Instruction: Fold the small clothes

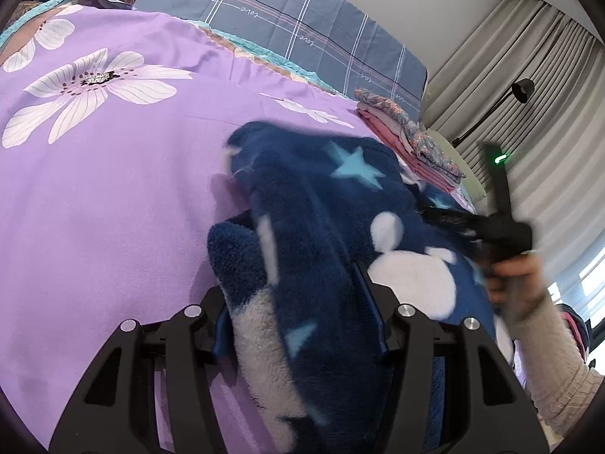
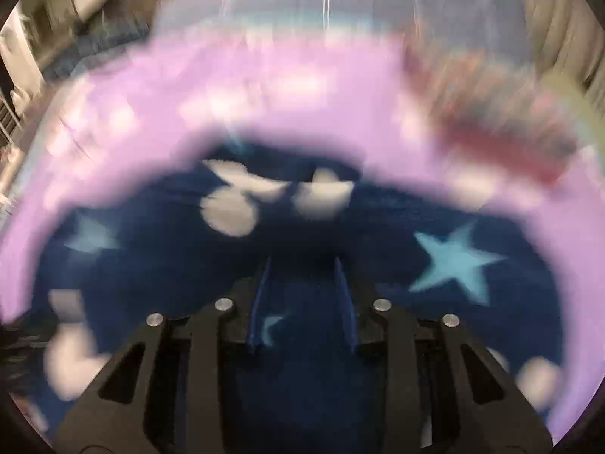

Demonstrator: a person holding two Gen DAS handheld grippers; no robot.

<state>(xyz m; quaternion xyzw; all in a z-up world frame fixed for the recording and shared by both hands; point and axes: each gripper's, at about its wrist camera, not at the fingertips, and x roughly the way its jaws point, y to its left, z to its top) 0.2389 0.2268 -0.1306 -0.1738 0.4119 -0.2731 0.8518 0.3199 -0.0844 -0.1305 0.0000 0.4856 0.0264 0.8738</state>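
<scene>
Bedroom: bed [image 1: 113,174], pillow [image 1: 287,19], curtains [image 1: 529,87].

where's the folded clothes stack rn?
In the left wrist view, the folded clothes stack sits upper right on the purple floral bedspread, just beyond the navy star-print fleece garment.

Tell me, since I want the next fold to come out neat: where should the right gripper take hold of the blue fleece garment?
Probably at the loose far edge of the blue fleece garment, coming from above and beyond it. The left gripper already clamps the near bunched end, so the far part lies free on the purple bedsheet. The right gripper view is too blurred to place an exact seam.
</scene>
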